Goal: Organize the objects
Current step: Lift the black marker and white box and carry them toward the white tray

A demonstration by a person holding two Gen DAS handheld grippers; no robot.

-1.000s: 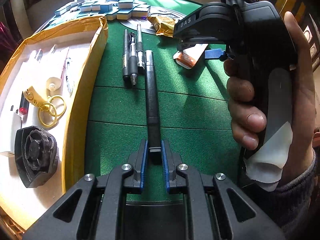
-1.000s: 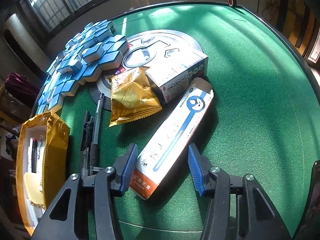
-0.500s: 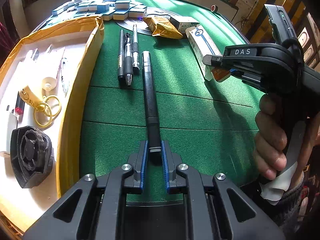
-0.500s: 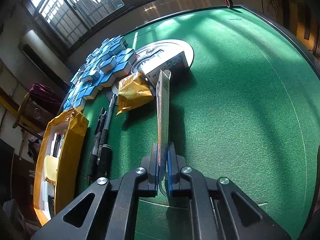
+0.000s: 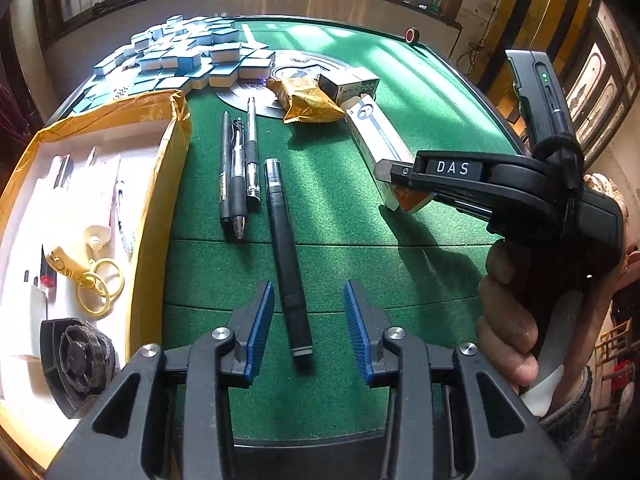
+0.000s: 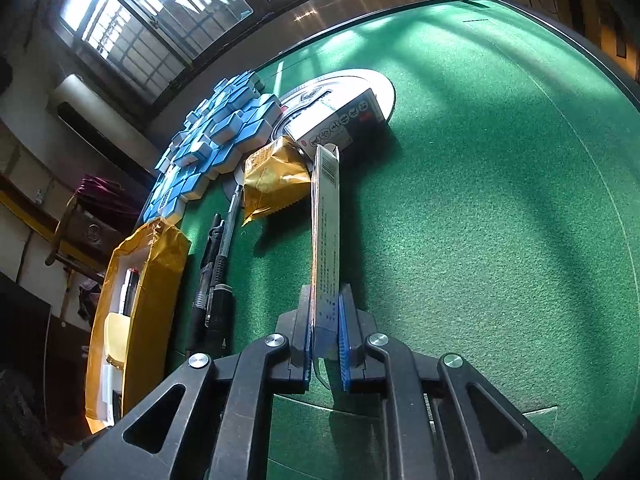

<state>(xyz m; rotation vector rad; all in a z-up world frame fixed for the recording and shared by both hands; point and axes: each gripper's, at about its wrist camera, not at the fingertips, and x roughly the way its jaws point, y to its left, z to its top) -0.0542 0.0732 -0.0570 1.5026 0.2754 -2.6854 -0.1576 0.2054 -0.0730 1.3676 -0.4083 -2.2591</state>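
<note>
While the long white carton with the blue stripe and orange end [image 6: 326,240] lies on the green felt desk [image 6: 480,200] pointing toward twelve o'clock, the right gripper [image 6: 326,344] is clenched on its near end, blue pads pressing both narrow sides. At its far tip, toward eleven o'clock, sit a crinkled gold foil packet [image 6: 276,176] and a small white printed box [image 6: 340,124]. In the left wrist view, the slim black pen with a grey cap end [image 5: 286,256] rests on the felt between the jaws of the left gripper [image 5: 310,320], which are opening and no longer touch it. At ten o'clock from it three more dark pens [image 5: 238,168] lie side by side, and further out at nine o'clock stands the yellow-taped cardboard tray [image 5: 160,184], already holding a gold key ring [image 5: 96,284] and other small items.

I judge the sorting partly done: pens, packet and boxes remain outside the tray.

A second ago the left gripper was pinching the pen, and the right one stood wide around the flat-lying carton.
</note>
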